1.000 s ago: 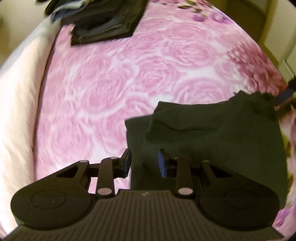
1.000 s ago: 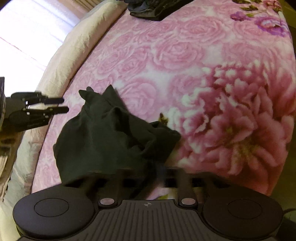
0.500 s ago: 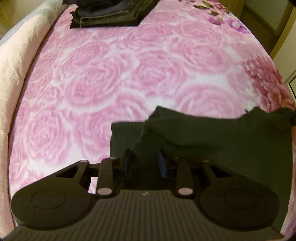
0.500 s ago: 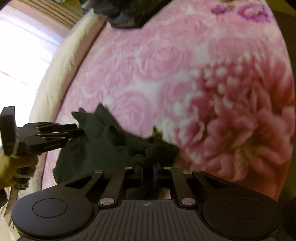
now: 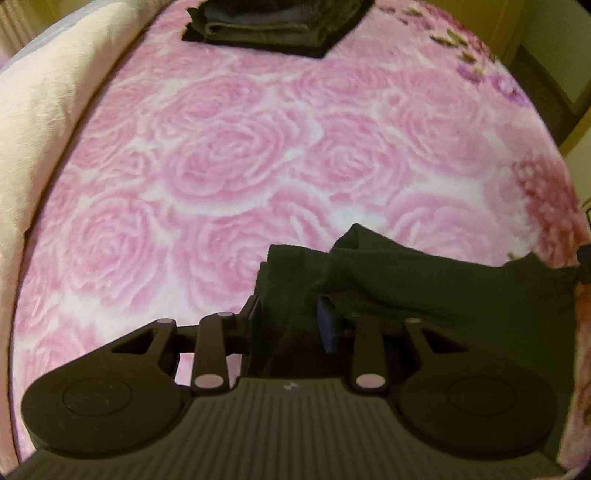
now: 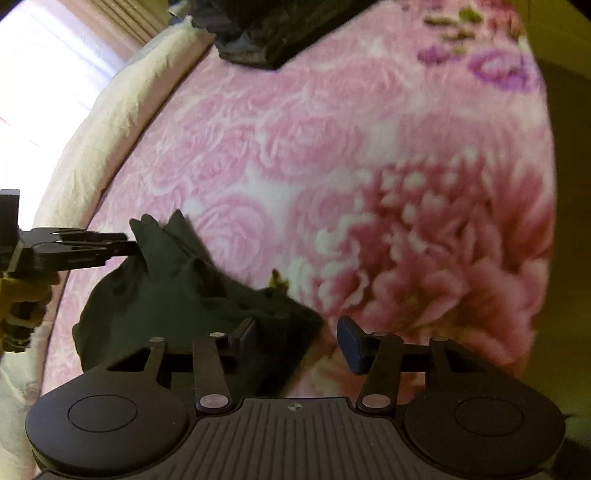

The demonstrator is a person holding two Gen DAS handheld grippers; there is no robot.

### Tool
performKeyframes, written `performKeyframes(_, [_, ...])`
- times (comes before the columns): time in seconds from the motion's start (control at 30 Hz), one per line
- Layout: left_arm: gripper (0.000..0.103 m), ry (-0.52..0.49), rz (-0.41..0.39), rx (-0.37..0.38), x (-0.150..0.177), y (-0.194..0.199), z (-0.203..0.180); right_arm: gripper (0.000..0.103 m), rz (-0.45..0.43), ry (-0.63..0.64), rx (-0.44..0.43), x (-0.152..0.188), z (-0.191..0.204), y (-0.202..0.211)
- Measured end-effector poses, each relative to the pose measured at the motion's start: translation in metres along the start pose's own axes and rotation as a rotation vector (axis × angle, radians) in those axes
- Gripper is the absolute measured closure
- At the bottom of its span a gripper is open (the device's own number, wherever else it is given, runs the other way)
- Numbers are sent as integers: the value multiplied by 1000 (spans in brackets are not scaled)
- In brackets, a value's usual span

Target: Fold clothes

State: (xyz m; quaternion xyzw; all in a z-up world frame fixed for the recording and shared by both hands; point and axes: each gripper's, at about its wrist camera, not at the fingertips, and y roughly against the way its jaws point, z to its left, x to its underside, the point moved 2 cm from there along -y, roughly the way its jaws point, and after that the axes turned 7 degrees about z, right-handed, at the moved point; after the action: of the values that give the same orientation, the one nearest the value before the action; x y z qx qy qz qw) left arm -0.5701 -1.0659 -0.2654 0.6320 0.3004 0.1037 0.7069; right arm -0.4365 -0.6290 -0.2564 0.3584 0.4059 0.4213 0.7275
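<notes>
A dark, crumpled garment (image 5: 443, 295) lies on the pink rose blanket (image 5: 258, 147). My left gripper (image 5: 290, 319) points down at the garment's left edge. Its jaws stand a narrow way apart with that edge between them, and the blue right pad's face shows bare. In the right wrist view the left gripper (image 6: 125, 247) reaches the garment (image 6: 166, 306) at its raised far corner, with a person's hand (image 6: 18, 295) behind it. My right gripper (image 6: 297, 332) hangs over the garment's near right corner. Its jaws are opening, and cloth lies only by the left finger.
A stack of folded dark clothes (image 5: 273, 26) sits at the blanket's far end, also the stack (image 6: 266, 33) in the right wrist view. Cream bedding (image 5: 44, 110) runs along the left side. The bed's right edge drops to a dim floor (image 6: 569, 221).
The left gripper has moved in from the left onto the garment's corner. The right gripper's jaws shut by the near corner, then spread apart again.
</notes>
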Motion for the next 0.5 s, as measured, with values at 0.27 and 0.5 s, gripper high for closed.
performKeyframes(0.27, [75, -72, -14, 179, -9, -13, -43, 52, 57, 308, -196, 16, 67, -22])
performKeyframes(0.5, [72, -16, -15, 181, -35, -49, -36, 53, 62, 161, -160, -4, 42, -69])
